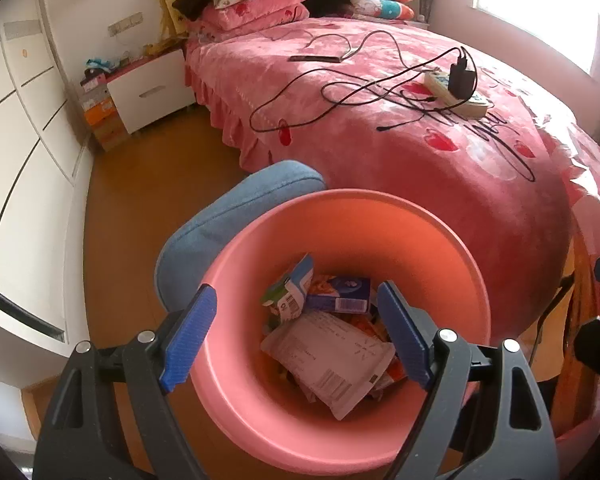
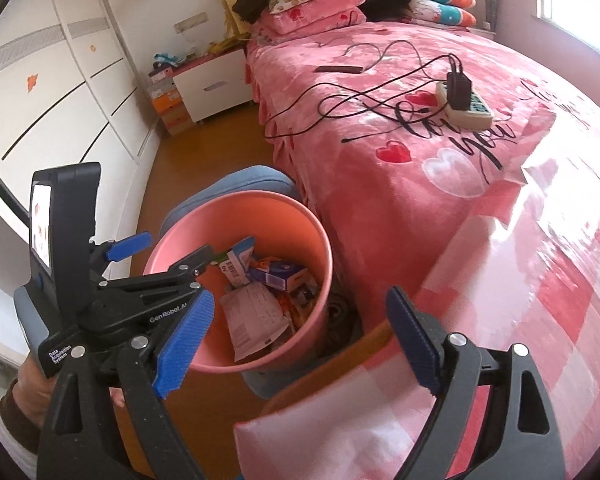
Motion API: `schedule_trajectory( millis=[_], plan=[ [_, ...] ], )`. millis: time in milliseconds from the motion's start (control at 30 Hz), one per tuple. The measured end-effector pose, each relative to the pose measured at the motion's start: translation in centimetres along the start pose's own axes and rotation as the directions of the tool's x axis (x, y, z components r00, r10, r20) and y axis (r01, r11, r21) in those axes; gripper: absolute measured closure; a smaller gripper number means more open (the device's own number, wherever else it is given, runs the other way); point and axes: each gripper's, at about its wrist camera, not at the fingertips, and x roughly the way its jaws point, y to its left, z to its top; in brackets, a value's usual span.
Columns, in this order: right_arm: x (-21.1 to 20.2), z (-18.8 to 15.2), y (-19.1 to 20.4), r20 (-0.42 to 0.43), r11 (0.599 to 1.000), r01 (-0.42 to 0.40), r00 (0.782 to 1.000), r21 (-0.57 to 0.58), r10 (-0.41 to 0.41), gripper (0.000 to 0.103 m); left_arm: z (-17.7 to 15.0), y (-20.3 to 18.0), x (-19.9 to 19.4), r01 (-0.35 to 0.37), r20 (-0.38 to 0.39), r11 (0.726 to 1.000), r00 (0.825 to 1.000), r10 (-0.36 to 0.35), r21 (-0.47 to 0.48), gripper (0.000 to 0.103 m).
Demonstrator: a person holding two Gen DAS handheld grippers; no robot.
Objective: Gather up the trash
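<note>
A pink trash bin [image 1: 400, 216] stands on a blue chair [image 1: 236, 208] beside the bed. Inside lie a white crumpled wrapper [image 1: 332, 364], a blue box [image 1: 340, 294] and a small carton [image 1: 292, 288]. My left gripper [image 1: 296, 336] is open and empty, hovering over the bin's mouth. In the right wrist view the bin [image 2: 300, 216] sits left of centre, with the left gripper [image 2: 168, 248] above its left rim. My right gripper [image 2: 296, 340] is open and empty, nearer than the bin, above a pink checked tabletop [image 2: 500, 320].
A pink bed [image 1: 420, 140] carries black cables [image 1: 340, 92], a power strip with charger [image 1: 456, 84] and a phone [image 1: 314, 58]. White wardrobes [image 1: 24, 120] line the left wall. A white nightstand [image 1: 148, 88] stands by stacked boxes [image 1: 100, 112]. The floor is wooden.
</note>
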Motion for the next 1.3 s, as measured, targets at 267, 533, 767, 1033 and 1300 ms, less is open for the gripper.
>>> schedule_trajectory(
  millis=[267,533,767,1033,1300],
  plan=[
    [-1.9,-0.8,-1.1,0.027,1.000,0.016,0.999,0.023,-0.017,0.015,0.6,-1.0,-2.1,-0.010,0.044,1.000,0.999,0.009,0.019,0.015],
    [-3.9,-1.6,-2.3,0.056,0.997,0.061,0.996,0.037,-0.062,0.012,0.8,-2.2,-4.0,-0.009,0.080,0.999,0.997,0.006,0.041,0.013],
    [-5.9,-2.8,-4.6,0.078,0.992,0.078,0.993,0.100,-0.086,0.012,0.9,-3.9,-5.8,0.003,0.113,0.997,0.993,-0.011,0.072,0.010],
    [-8.4,-4.4,-6.9,0.105,0.982,0.110,0.986,0.157,-0.127,0.012,1.0,-6.1,-7.6,0.018,0.144,0.993,0.989,-0.035,0.118,0.009],
    [-11.0,-6.4,-9.4,0.127,0.966,0.149,0.976,0.212,-0.178,0.012,0.8,-9.1,-9.9,0.021,0.201,0.984,0.978,-0.057,0.177,0.007]
  ],
)
